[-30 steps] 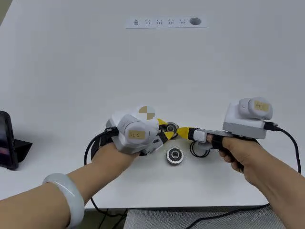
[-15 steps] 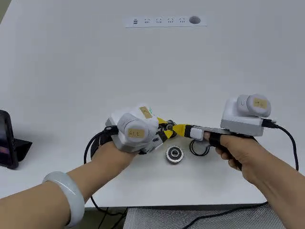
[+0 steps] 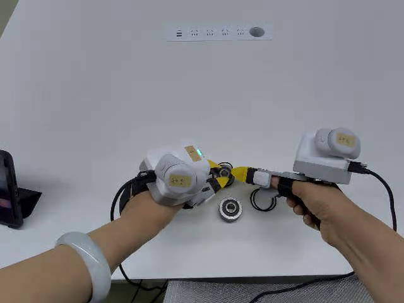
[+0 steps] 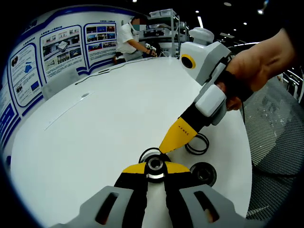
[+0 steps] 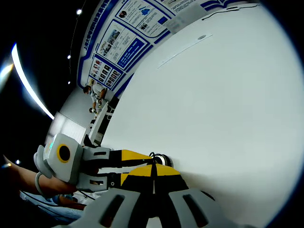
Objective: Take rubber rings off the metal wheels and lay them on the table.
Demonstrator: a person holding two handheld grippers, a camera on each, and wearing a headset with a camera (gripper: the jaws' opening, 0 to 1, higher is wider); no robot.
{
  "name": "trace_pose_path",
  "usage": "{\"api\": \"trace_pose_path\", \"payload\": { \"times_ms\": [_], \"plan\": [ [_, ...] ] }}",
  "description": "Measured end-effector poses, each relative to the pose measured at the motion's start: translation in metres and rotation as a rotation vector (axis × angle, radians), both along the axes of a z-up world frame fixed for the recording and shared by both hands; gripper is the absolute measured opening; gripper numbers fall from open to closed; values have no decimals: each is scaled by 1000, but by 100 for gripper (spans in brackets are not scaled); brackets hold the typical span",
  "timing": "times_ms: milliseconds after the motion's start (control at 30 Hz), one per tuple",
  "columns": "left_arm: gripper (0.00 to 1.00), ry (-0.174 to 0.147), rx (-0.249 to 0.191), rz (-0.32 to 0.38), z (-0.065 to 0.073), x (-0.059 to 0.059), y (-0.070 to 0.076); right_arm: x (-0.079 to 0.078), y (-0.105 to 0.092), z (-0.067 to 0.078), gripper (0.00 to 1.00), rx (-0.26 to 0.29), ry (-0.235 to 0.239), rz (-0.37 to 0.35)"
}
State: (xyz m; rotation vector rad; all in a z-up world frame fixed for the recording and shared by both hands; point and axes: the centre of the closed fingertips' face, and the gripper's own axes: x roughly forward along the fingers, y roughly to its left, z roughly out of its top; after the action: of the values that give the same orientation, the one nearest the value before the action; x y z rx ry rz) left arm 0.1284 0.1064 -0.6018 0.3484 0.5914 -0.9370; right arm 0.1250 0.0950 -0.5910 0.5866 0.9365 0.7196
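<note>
My left gripper (image 3: 218,177) is shut on a small metal wheel (image 4: 155,164), held just above the white table (image 3: 126,95). A black rubber ring (image 4: 148,153) sits partly pulled off that wheel's far side. My right gripper (image 3: 235,172) comes in from the right, its yellow tips pinched together on the ring's edge (image 5: 152,155). In the left gripper view the right gripper (image 4: 164,148) touches the ring. A bare metal wheel (image 3: 230,208) and a loose rubber ring (image 3: 263,201) lie on the table just below the grippers.
A white power strip (image 3: 218,31) lies at the table's far side. A dark phone on a stand (image 3: 7,186) is at the left edge. Black cables (image 3: 379,183) trail from both grippers. The table's front edge runs close below the hands.
The right gripper's tips have edged slightly left, closer onto the held wheel's ring. The left gripper keeps its hold. The bare wheel and loose ring have not moved.
</note>
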Motion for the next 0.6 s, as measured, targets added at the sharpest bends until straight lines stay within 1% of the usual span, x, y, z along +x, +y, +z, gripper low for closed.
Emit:
{"api": "trace_pose_path", "payload": {
  "times_ms": [167, 233, 333, 467, 533, 600],
  "plan": [
    [15, -1, -5, 0, 1, 1, 0, -2, 0, -2, 2, -12, 2, 4],
    [18, -2, -6, -9, 1, 0, 0, -1, 0, -3, 2, -13, 2, 3],
    [18, -8, -10, -14, 3, -2, -1, -1, -1, -3, 2, -16, 2, 3],
    [19, -28, -27, -12, 10, -2, -1, -2, 0, -3, 2, -16, 3, 3],
    [20, -34, -26, -12, 10, -2, 0, -2, 0, -2, 2, -15, 2, 5],
    [22, -41, -32, -8, 11, -1, 0, -2, 1, -2, 2, -17, 2, 5]
  ]
}}
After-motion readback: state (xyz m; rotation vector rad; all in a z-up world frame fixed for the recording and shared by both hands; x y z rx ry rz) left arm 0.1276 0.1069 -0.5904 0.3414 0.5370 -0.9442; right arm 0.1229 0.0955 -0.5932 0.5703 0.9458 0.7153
